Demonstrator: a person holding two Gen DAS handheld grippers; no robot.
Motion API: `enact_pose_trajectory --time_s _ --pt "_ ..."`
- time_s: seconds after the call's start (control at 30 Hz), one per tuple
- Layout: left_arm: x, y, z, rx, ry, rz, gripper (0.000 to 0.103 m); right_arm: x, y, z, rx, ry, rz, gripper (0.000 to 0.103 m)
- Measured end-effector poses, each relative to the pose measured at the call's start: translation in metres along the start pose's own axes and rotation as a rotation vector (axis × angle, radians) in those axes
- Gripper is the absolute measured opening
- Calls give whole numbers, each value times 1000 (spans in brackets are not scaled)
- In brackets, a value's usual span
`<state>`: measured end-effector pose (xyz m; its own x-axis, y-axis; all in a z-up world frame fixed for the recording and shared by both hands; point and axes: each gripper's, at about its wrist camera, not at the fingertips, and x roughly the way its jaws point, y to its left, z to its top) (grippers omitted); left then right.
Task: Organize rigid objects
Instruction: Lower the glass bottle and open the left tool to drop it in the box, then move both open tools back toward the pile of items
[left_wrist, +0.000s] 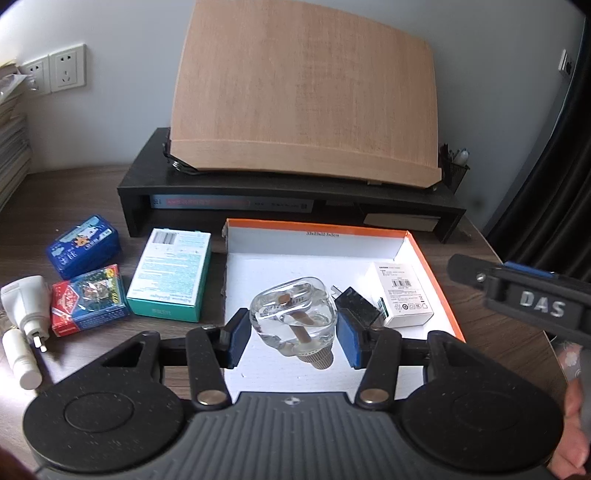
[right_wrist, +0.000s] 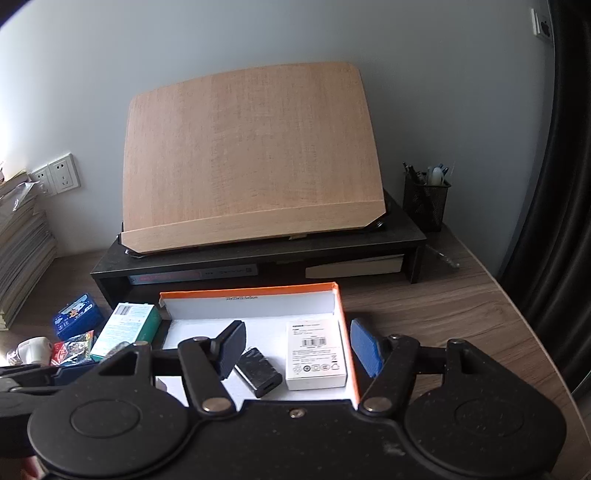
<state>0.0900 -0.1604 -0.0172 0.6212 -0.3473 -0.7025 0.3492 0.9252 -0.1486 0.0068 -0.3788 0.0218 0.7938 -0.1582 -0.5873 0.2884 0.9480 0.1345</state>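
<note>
My left gripper (left_wrist: 293, 341) is shut on a clear glass bottle (left_wrist: 291, 314) with a ribbed cap, its blue pads pressing both sides. The bottle hangs tilted just above the front of a shallow orange-rimmed box (left_wrist: 317, 226). A white barcode carton (left_wrist: 404, 295) and a black adapter (left_wrist: 356, 304) lie inside the box at the right. In the right wrist view my right gripper (right_wrist: 299, 349) stands open above the carton (right_wrist: 317, 354) and the adapter (right_wrist: 258, 373), touching neither.
Left of the box lie a teal carton (left_wrist: 170, 273), a blue tin (left_wrist: 83, 245), a red card pack (left_wrist: 88, 299), a white plug (left_wrist: 26, 306) and a white tube (left_wrist: 20, 358). Behind stands a black riser (left_wrist: 288, 184) bearing a wooden board, with a pen holder (right_wrist: 424, 203) beside it.
</note>
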Motion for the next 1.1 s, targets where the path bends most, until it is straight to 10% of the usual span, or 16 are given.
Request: enact_pose_trajectory --time_s 0.4,1.1 --pt "39 -21 18 49 61 -27 53 -26 -24 -7 35 -27 -37 77" --pt "-40 31 -10 -56 -8 69 78 -49 29 -24 -41 -13 64 79"
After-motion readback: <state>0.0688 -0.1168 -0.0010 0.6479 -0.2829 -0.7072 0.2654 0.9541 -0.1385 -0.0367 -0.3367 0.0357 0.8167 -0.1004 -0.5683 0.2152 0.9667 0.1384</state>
